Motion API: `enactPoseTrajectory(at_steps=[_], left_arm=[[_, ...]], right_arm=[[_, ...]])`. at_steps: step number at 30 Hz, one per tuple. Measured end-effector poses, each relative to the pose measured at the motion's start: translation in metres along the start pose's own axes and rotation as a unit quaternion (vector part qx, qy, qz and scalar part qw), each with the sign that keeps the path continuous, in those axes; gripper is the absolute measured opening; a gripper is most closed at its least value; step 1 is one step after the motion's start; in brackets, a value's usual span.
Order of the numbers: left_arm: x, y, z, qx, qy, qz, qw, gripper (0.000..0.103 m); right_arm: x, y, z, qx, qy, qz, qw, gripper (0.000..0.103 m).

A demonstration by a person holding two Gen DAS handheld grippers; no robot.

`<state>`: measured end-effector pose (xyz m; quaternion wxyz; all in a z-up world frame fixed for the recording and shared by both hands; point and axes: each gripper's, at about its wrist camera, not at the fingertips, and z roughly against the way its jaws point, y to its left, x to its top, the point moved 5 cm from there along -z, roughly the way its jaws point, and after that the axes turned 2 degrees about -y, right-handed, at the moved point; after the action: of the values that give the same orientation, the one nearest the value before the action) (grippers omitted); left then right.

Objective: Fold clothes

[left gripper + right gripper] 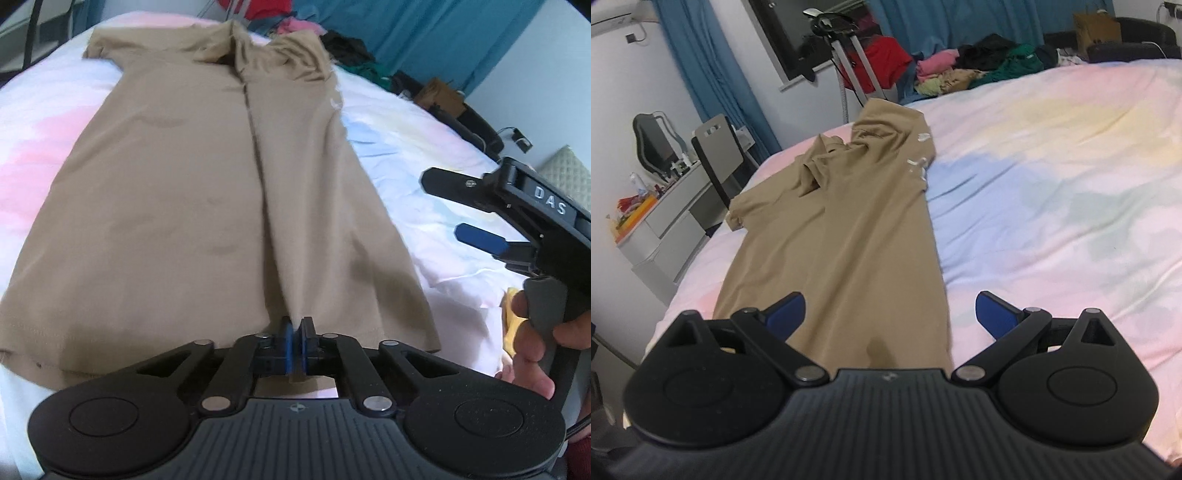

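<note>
Tan shirt lying across the frame centre on a pastel bedsheet, left gripper pinching its hem at lower centre, right gripper spreading wide, gripping nothing.

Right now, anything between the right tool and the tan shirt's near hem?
Nothing. In the left wrist view the open right tool hovers beside the tan shirt, with only bare pastel bedsheet between. The left tool pinches the hem.
</note>
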<state>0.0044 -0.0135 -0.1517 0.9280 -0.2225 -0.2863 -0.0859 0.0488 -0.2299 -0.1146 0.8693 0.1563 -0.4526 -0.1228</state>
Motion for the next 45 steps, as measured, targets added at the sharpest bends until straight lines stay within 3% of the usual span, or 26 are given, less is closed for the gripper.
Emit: enactPoseTrajectory(at_steps=[2,4,6,8,13,17,22,26,30,37,42,45], left_arm=[[0.005,-0.004,0.007,0.010,-0.022,-0.013,0.9996,0.036],[0.010,-0.008,0.015,0.022,-0.047,-0.026,0.9983,0.054],[0.016,-0.011,0.023,0.034,-0.071,-0.039,0.9961,0.063],[0.021,-0.015,0.032,0.046,-0.096,-0.052,0.9930,0.084],[0.039,-0.021,0.051,0.085,-0.161,-0.066,0.9810,0.102],[0.052,-0.021,0.066,0.117,-0.207,-0.065,0.9690,0.102],[0.055,-0.024,0.080,0.126,-0.235,-0.066,0.9617,0.102],[0.062,-0.028,0.086,0.129,-0.246,-0.068,0.9583,0.102],[0.069,-0.032,0.092,0.140,-0.257,-0.080,0.9528,0.102],[0.105,-0.036,0.092,0.134,-0.268,-0.090,0.9499,0.103],[0.142,-0.018,0.080,0.118,-0.253,-0.057,0.9585,0.103],[0.150,0.000,0.075,0.123,-0.254,-0.043,0.9583,0.103]], right_arm=[[0.003,0.003,0.003,0.001,-0.012,0.011,1.000,0.100],[0.007,0.005,0.009,0.001,-0.032,0.015,0.999,0.100],[0.012,0.007,0.015,0.001,-0.053,0.019,0.998,0.100],[0.017,0.010,0.022,0.004,-0.077,0.026,0.997,0.100],[0.026,0.015,0.036,0.004,-0.125,0.040,0.991,0.101],[0.032,0.019,0.044,-0.007,-0.151,0.060,0.987,0.101],[0.037,0.026,0.061,-0.011,-0.200,0.088,0.976,0.101],[0.038,0.025,0.068,-0.002,-0.213,0.081,0.974,0.101],[0.038,0.021,0.063,-0.005,-0.198,0.065,0.978,0.101],[0.035,0.016,0.056,-0.012,-0.190,0.045,0.981,0.101],[0.030,0.015,0.046,-0.024,-0.179,0.052,0.982,0.101],[0.024,0.015,0.034,-0.034,-0.160,0.061,0.985,0.101]])
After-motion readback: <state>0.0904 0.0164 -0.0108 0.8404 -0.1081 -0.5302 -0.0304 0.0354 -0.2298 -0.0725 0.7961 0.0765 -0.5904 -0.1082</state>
